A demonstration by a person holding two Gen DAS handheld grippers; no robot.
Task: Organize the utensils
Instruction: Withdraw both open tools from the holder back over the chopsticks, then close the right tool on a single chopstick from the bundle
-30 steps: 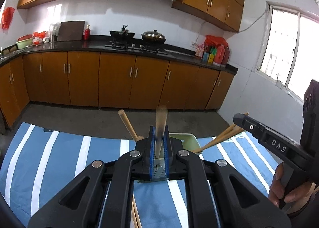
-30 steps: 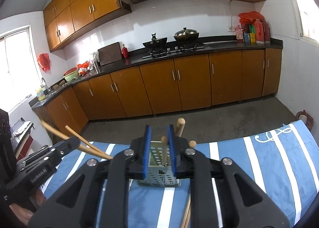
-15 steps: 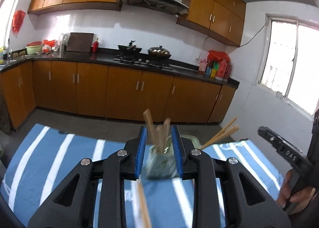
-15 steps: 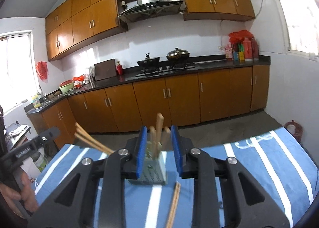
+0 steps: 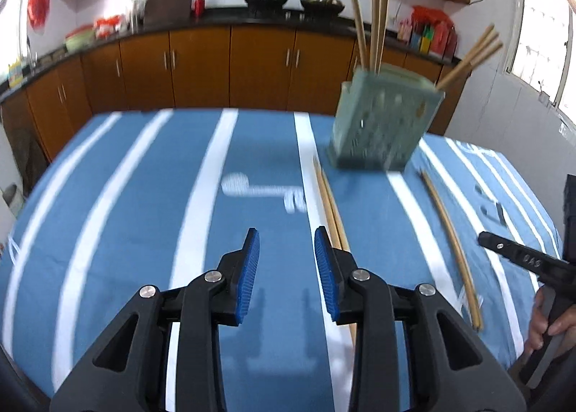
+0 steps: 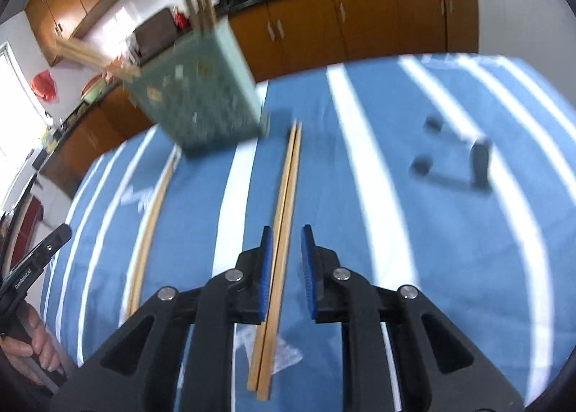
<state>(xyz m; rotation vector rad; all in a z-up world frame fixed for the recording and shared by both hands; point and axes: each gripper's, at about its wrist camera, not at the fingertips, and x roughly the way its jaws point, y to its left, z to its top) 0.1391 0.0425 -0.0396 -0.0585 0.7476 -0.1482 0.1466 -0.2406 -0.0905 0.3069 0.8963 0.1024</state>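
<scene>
A pale green perforated holder (image 5: 381, 124) (image 6: 201, 95) stands at the far side of the blue striped cloth with several wooden chopsticks upright in it. My left gripper (image 5: 286, 232) hangs low over the cloth, its jaws opening with nothing between them. One chopstick pair (image 5: 329, 203) (image 6: 151, 217) lies just beside its right finger. A second pair (image 5: 450, 243) (image 6: 284, 203) lies lengthwise between the jaws of my right gripper (image 6: 287, 232). Those jaws are closing, and a gap still shows at the right pad.
The table (image 5: 126, 196) wears a blue cloth with white stripes. Small black pieces (image 6: 478, 163) lie on it to the right. A hand (image 5: 547, 322) holds the right gripper's handle. Brown kitchen cabinets (image 5: 201, 70) and a counter run behind the table.
Both grippers have pulled back from the holder and sunk to the cloth. The left jaws, shut on a chopstick a second ago, now stand apart and empty. The right jaws now straddle a lying pair.
</scene>
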